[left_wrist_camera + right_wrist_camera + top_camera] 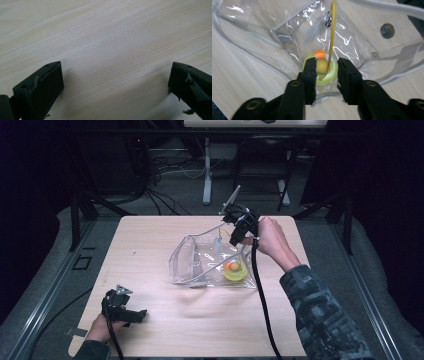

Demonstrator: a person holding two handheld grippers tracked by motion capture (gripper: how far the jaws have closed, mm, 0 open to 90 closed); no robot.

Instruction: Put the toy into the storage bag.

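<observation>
R claw (326, 72) part-open above clear pouch (210, 262), yellow toy (322, 71) dead ahead at 12; L claw (116, 82) released, bare counter (105, 37).

A white stand leg (207, 185) and tangled cables (165, 167) lie beyond the table (150, 250).

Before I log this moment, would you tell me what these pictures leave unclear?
- Whether the right gripper pinches the clear bag: in the right gripper view its jaws stand apart, the film between them hard to see.
- What the yellow-green toy is: the jaws and glare cover part of it; in the high view it is too small.
- The left gripper jaws: dark and small in the high view.
</observation>
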